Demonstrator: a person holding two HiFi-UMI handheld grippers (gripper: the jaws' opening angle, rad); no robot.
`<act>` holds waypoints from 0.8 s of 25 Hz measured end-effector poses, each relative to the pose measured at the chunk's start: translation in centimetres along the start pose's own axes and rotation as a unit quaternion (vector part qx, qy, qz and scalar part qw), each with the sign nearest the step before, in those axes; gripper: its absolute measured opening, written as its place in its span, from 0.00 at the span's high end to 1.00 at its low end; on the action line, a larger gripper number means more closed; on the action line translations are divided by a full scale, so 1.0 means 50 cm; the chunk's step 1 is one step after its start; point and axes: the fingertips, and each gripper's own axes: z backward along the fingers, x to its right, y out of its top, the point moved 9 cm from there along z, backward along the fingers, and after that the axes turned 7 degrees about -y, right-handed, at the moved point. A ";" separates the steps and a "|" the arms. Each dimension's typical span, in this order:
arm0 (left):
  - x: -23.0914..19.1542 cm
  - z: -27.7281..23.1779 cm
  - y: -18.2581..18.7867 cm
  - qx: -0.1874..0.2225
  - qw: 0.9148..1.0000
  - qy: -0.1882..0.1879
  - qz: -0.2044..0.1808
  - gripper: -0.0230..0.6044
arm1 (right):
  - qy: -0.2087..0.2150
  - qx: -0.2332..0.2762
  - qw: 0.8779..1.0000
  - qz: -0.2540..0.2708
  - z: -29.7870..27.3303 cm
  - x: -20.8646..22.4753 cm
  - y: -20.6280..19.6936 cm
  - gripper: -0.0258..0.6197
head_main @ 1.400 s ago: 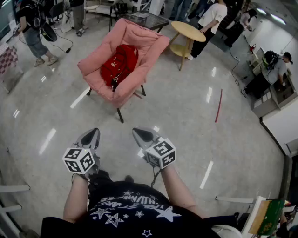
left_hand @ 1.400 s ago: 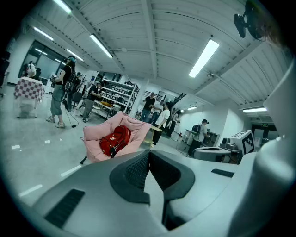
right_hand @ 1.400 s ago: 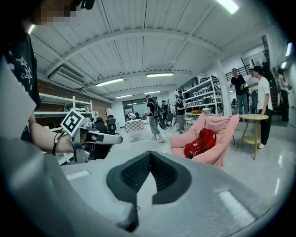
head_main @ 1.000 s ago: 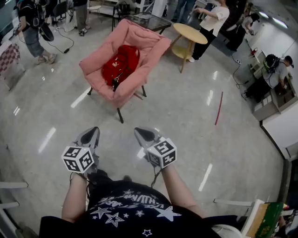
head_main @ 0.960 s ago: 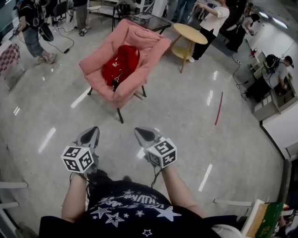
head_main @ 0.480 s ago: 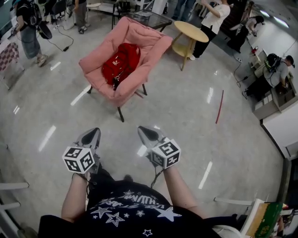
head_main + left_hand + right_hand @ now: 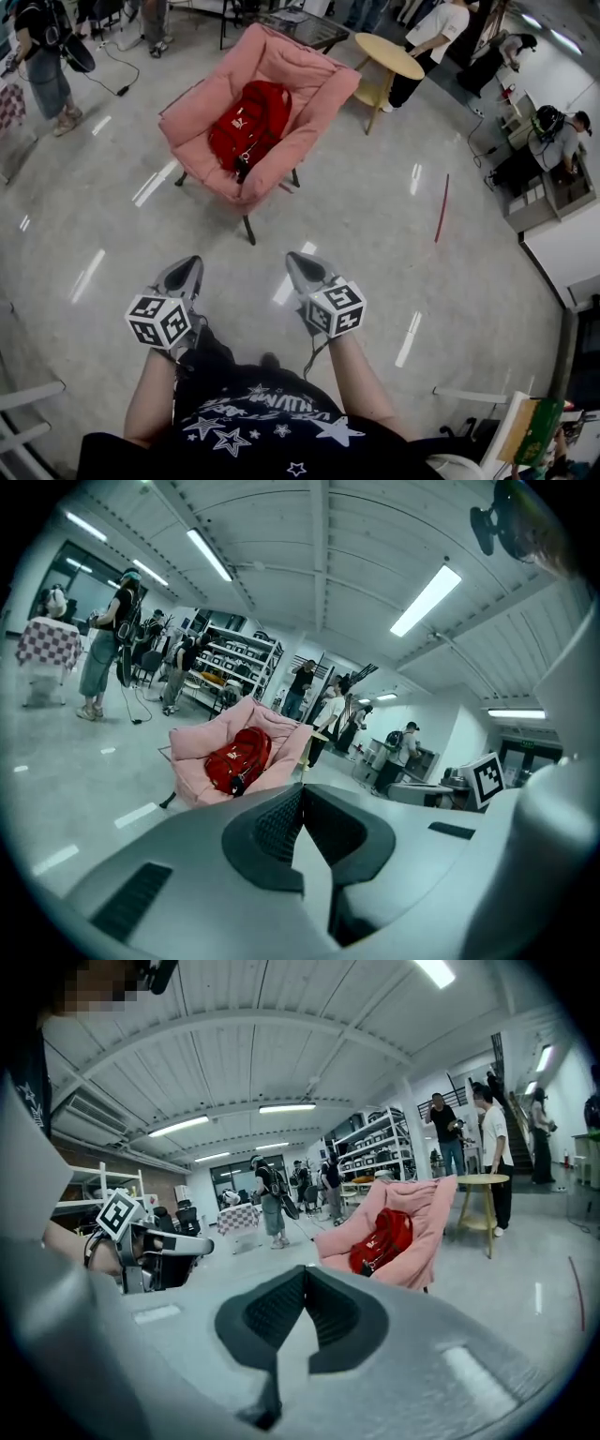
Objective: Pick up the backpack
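The red backpack (image 7: 248, 122) is lying in the seat of a pink chair (image 7: 314, 89), leaning against its back. The left tool (image 7: 187, 266) and the right tool (image 7: 298, 262) are hovering side by side over the floor (image 7: 375, 216), well apart from the chair and pointing toward it. Each tool's jaws are pressing together, pinching nothing. A person's bare forearms (image 7: 361, 380) are holding them out in front of a star-printed shirt (image 7: 253, 422).
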 end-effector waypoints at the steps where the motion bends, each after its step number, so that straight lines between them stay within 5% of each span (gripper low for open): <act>1: -0.028 -0.002 0.013 -0.001 1.000 -0.007 0.007 0.95 | -0.008 -0.002 1.000 -0.004 -0.026 -0.009 0.008 0.96; 12: -0.276 0.016 0.126 -0.020 0.999 -0.031 0.032 0.95 | -0.053 -0.005 0.998 -0.017 -0.226 -0.134 0.102 0.96; 20: -0.372 0.006 0.154 -0.025 0.999 -0.023 -0.001 0.95 | -0.097 -0.031 0.995 -0.008 -0.288 -0.130 0.076 0.96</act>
